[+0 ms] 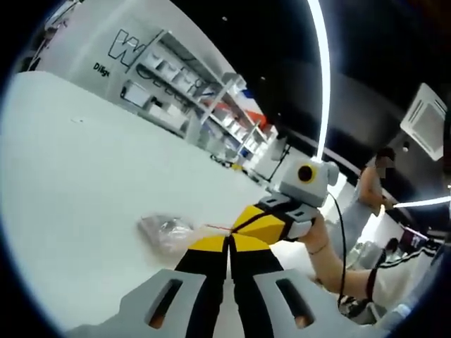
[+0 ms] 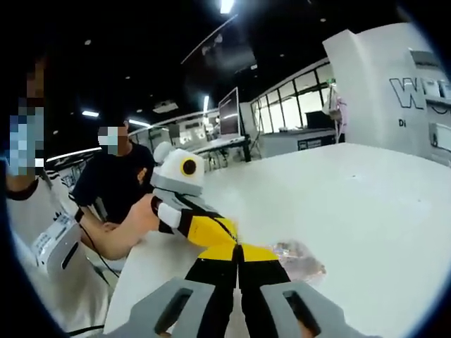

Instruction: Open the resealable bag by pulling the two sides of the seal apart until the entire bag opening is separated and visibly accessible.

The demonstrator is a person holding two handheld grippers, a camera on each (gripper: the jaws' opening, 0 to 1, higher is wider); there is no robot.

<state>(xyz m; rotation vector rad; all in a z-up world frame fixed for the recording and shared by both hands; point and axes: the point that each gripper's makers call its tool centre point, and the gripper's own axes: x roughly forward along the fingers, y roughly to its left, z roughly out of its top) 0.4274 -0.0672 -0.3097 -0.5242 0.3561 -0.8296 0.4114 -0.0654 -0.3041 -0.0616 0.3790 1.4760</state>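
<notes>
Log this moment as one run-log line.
left gripper: shut on bag | right gripper: shut on bag | bag: on white table, crumpled, opening not visibly apart

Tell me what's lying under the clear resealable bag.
The bag lies crumpled on a white table, with bare tabletop around it. Both tongs, left and right, meet at its edge, hiding the seal.

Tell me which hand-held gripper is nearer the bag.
Neither clearly. The left hand-held gripper and the right hand-held gripper both have their jaw tips at the clear bag, meeting each other at its near edge.
</notes>
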